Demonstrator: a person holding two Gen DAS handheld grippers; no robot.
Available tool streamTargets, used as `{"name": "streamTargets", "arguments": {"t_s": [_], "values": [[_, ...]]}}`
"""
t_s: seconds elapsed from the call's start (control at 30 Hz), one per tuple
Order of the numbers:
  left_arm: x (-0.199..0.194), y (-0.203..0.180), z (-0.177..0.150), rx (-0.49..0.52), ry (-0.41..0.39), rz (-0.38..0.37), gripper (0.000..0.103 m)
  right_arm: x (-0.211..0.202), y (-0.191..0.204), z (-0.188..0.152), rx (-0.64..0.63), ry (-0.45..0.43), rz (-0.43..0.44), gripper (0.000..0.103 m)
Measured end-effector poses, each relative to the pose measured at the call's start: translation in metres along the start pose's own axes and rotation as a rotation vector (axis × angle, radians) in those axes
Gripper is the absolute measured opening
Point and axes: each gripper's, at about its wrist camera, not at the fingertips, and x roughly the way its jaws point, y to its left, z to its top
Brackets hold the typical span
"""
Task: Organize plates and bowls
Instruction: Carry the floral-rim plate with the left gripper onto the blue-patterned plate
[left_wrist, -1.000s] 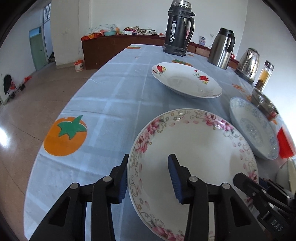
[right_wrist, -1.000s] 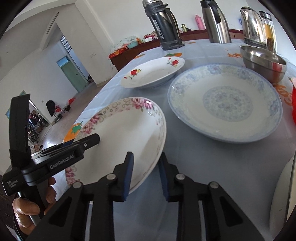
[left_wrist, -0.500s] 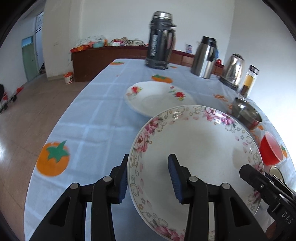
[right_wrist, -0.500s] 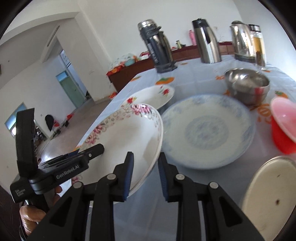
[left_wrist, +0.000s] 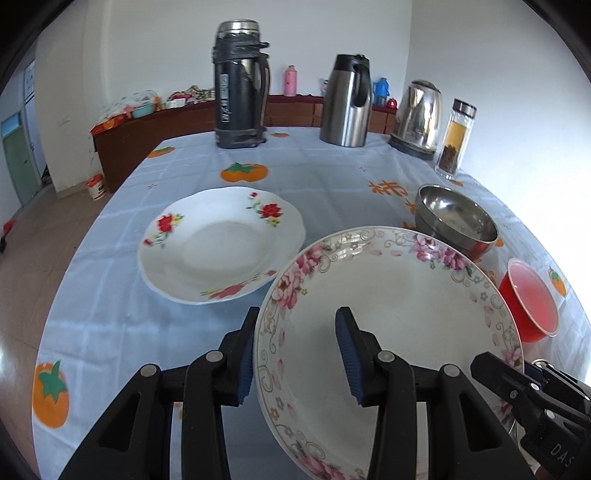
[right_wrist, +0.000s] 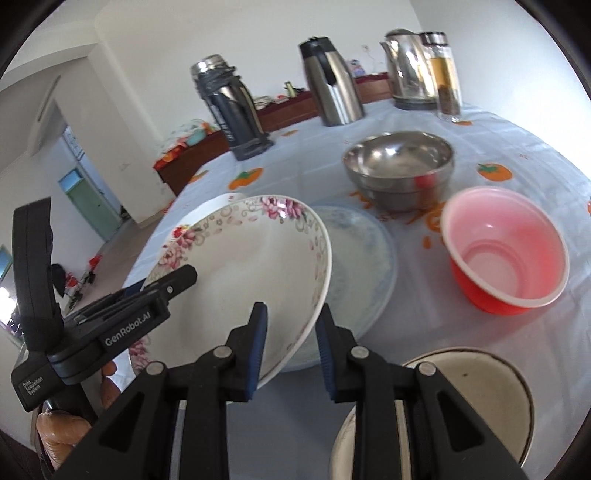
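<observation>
A white deep plate with a pink floral rim (left_wrist: 391, 306) was held off the table by both tools at once: the left gripper (left_wrist: 297, 356) was clamped on its near-left rim, one blue pad outside and one inside, and the right gripper (right_wrist: 290, 345) was clamped on its near-right rim the same way. In the right wrist view the plate was tilted over a pale blue patterned plate (right_wrist: 364, 258), which it partly covered; contact between them could not be told. A cream enamel bowl with a dark rim (right_wrist: 476, 391) lay just beside the right gripper at the near edge. A red plastic bowl with a pink inside (right_wrist: 506, 251) stood to the right, apart from the plates. Further back a stainless steel bowl (left_wrist: 456, 218) was seen, and to the left a white scalloped plate with red flowers (left_wrist: 221, 243) lay flat on the light blue tablecloth with orange fruit prints (left_wrist: 325, 177). At the far end a black thermos flask (left_wrist: 240, 85), a steel jug with black handle (left_wrist: 347, 101), a steel kettle (left_wrist: 419, 114) and a glass jar with yellow contents (left_wrist: 456, 138) stood upright.
</observation>
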Motion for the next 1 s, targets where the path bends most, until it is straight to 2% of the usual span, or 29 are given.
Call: {"name": "streamTargets", "arguments": {"t_s": [0.37,0.7,1.0], "values": [[0.033,-0.019,0.010,0.042,0.043,-0.019,0.043,0.006,-0.015,0.008,0.018,0.024,-0.077,0.027],[0.048,-0.018,0.012,0.022,0.079,-0.035,0.043,0.014,-0.014,0.019,0.005,0.071,-0.123,0.028],[0.053,-0.021,0.011,0.033,0.101,-0.037,0.043,0.025,-0.015,0.037,-0.031,0.161,-0.148,0.031]]}}
